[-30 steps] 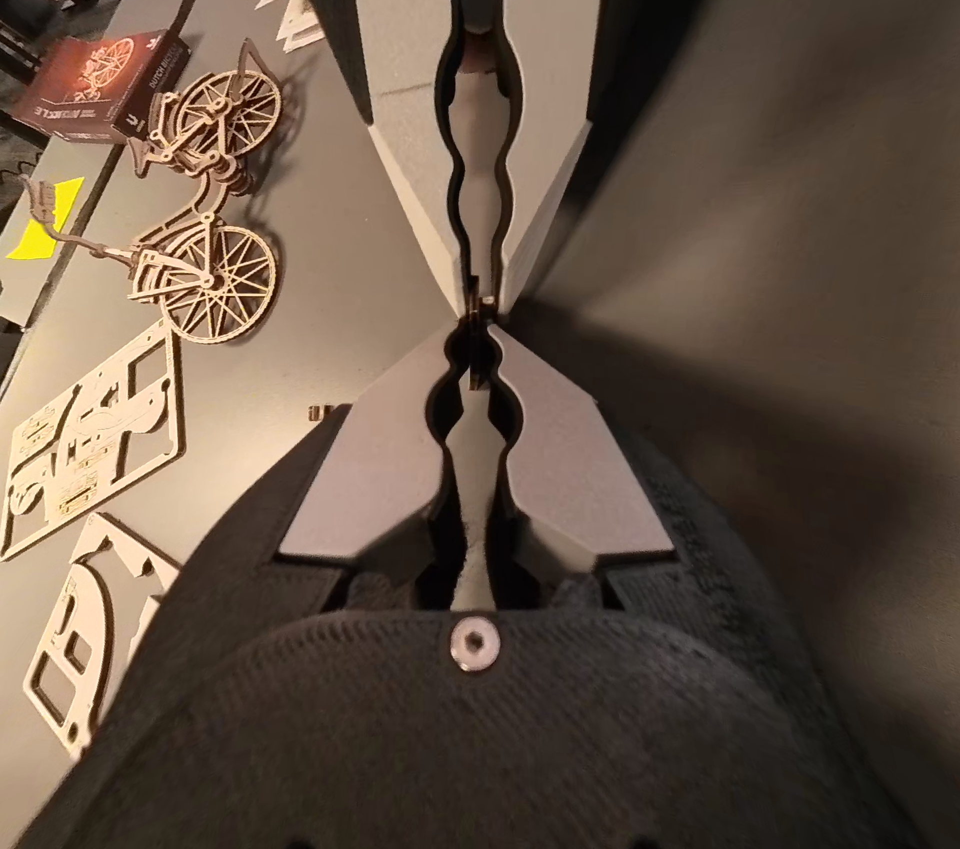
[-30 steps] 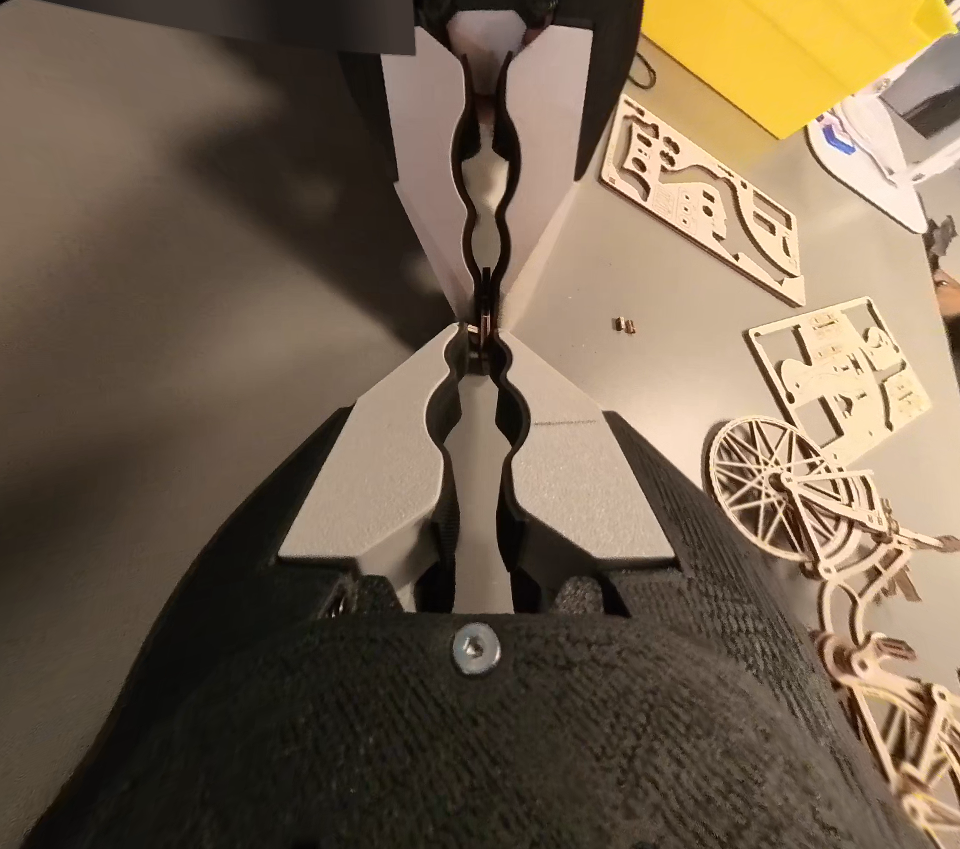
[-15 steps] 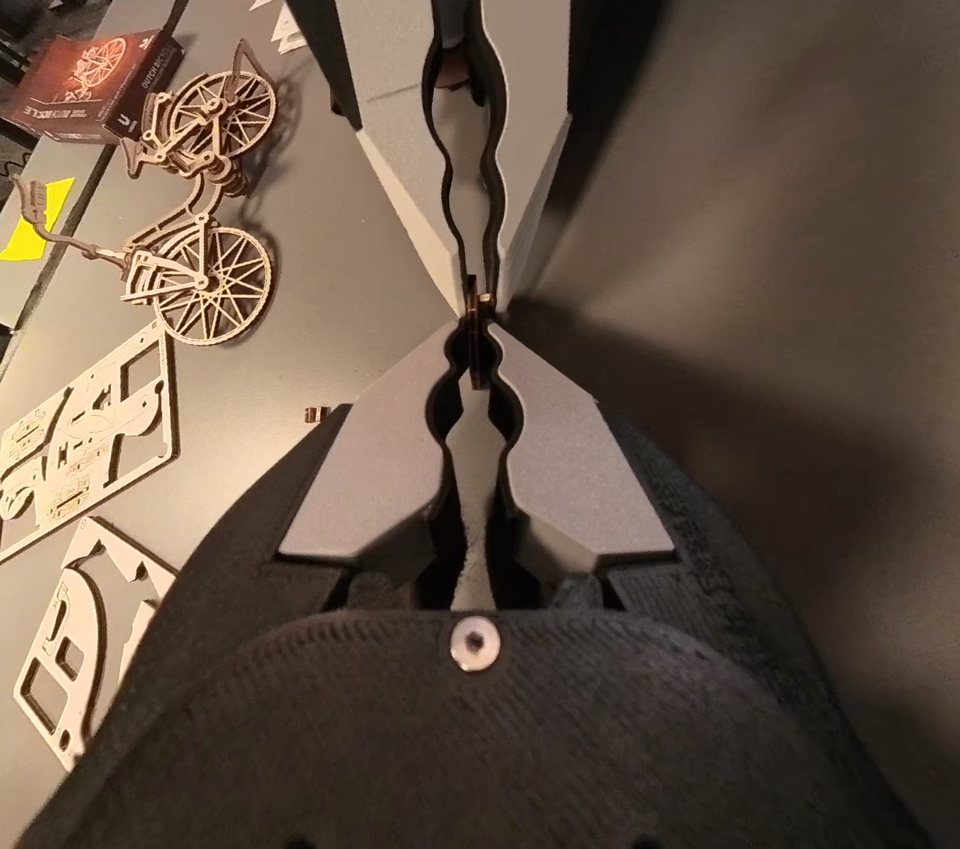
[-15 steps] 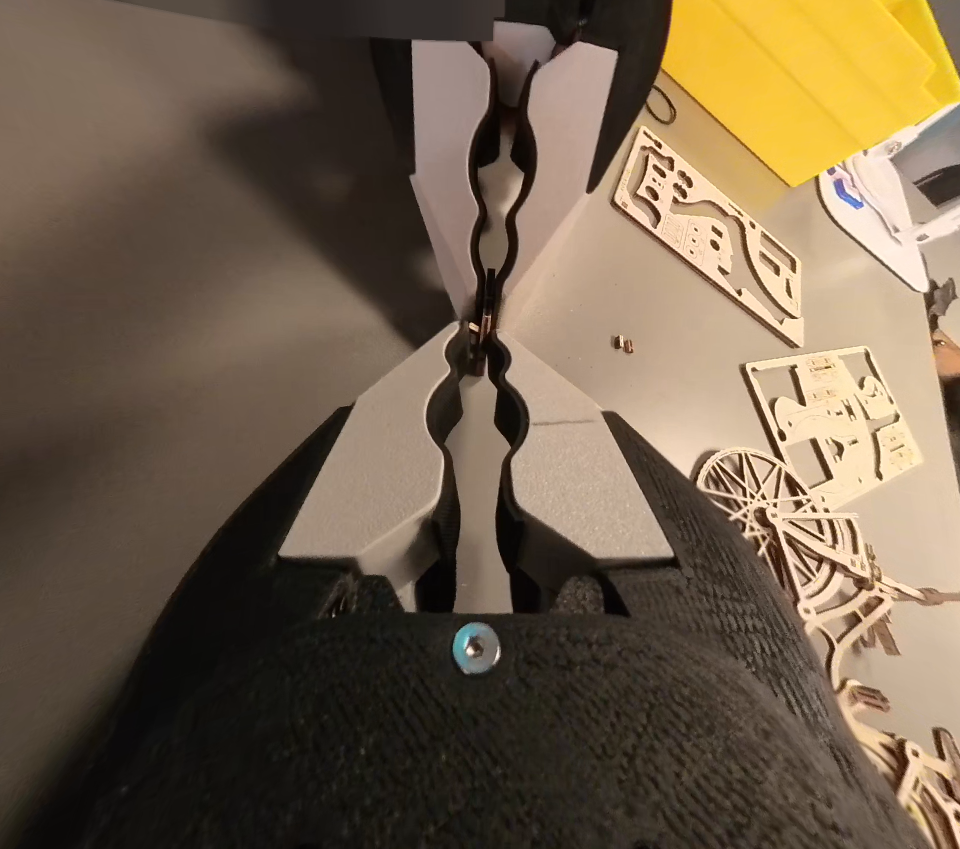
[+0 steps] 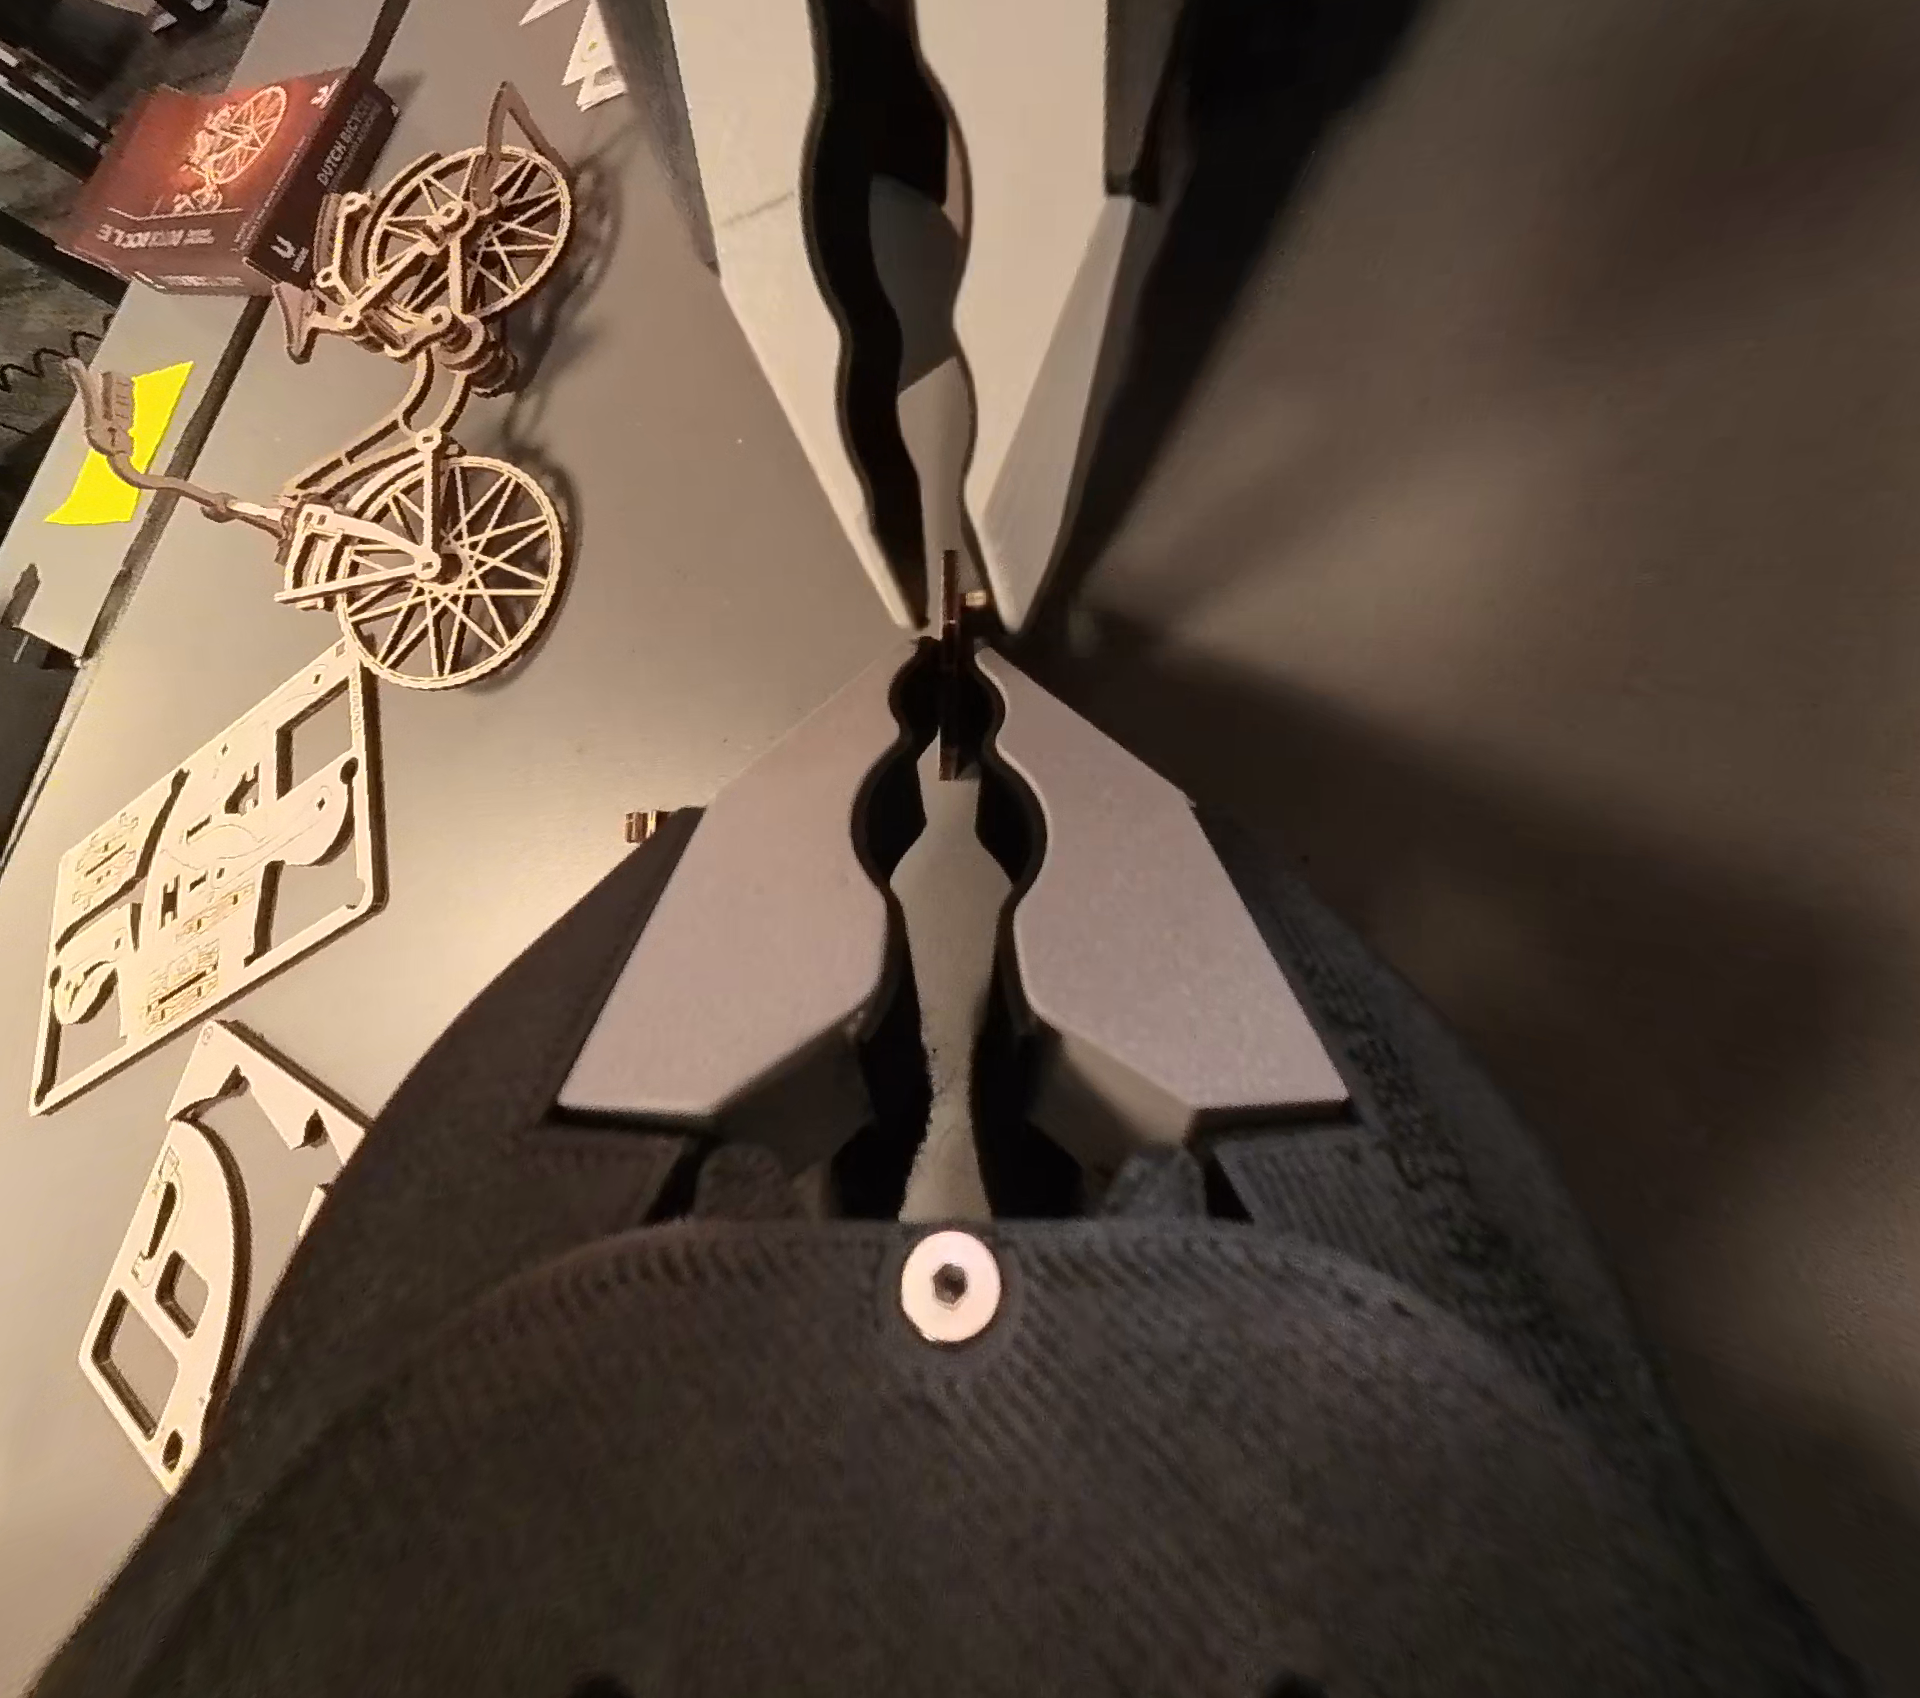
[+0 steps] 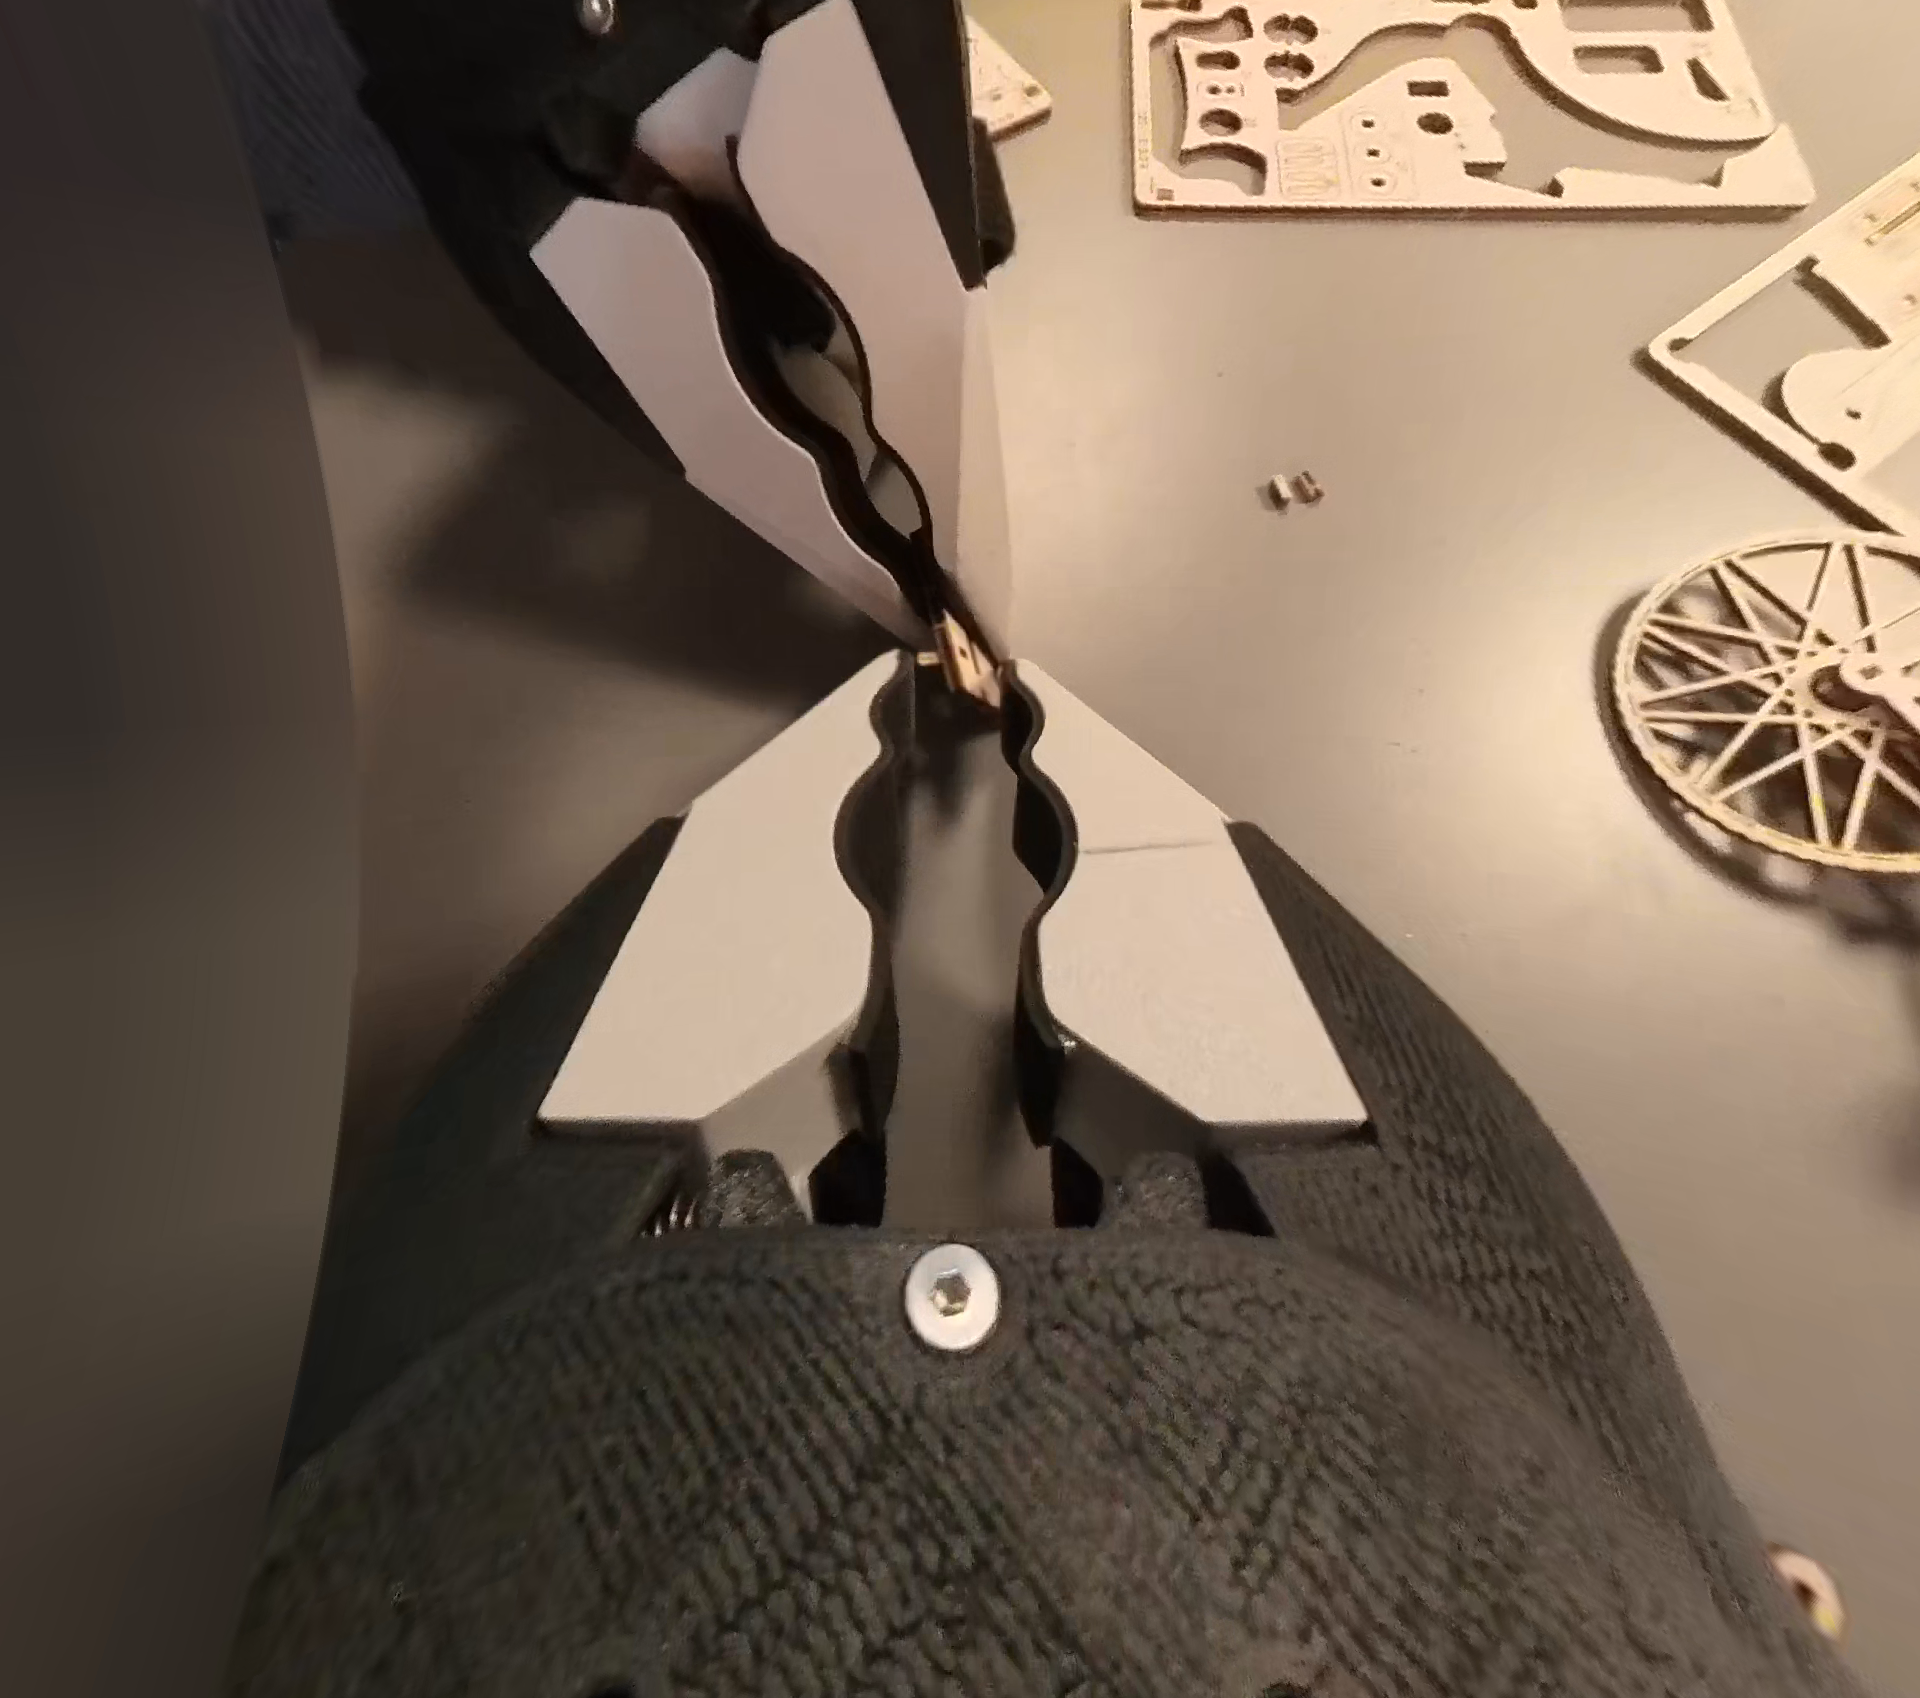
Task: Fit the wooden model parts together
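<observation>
You are mid-join: your left gripper [image 5: 948, 661] and right gripper [image 6: 961, 666], tip to tip, both pinch the small wooden piece [image 6: 961, 649], so next press the halves squarely together.

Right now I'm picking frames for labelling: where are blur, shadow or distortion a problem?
Left wrist view: right half is smeared, dim table; wooden bicycle model stays sharp, though wide-angle bending slants the table edge. Right wrist view: a blurred dark band fills the left side, spoked wheel slightly soft, small wooden part between the grippers readable.

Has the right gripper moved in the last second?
Yes. The right gripper has rolled clockwise: the wooden sheet, slanted before, now lies level in its view.
</observation>
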The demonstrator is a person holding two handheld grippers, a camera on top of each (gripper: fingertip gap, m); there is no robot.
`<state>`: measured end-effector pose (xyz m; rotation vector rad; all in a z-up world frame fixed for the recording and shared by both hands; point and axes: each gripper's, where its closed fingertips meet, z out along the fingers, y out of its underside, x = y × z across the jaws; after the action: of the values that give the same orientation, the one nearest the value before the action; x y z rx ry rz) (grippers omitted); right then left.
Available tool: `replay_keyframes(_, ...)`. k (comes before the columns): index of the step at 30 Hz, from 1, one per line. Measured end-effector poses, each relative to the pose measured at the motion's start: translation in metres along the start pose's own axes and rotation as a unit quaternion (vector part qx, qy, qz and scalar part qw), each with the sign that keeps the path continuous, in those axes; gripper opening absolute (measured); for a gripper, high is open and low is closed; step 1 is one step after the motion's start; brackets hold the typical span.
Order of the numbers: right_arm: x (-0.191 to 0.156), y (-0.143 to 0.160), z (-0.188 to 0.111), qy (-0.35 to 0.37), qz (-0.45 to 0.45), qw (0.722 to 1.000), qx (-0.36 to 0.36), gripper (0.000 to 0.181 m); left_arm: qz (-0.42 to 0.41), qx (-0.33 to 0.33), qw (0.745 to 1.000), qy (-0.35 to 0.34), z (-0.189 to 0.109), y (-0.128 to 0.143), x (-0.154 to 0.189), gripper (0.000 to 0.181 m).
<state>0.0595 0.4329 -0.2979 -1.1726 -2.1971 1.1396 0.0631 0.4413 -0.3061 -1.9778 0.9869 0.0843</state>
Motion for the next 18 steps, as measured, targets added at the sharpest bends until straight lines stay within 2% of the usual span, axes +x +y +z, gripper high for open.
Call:
replay_keyframes(10, -0.0007, -0.0010, 0.0004, 0.000, 0.031, 1.000, 0.004, 0.011, -0.001, 0.000, 1.000, 0.001, 0.0000, 0.0000, 0.0000, 0.001)
replay_keyframes(15, 0.0056, 0.0034, 0.0011, 0.063, -0.086, 0.994, -0.014, 0.002, -0.015, 0.002, 1.000, 0.012, 0.0000, -0.0001, 0.0002, 0.001)
replay_keyframes(18, 0.0048, 0.0029, 0.0009, 0.062, -0.102, 0.993, -0.011, 0.003, -0.009, 0.002, 1.000, 0.010, 0.0000, -0.0002, 0.0005, 0.001)
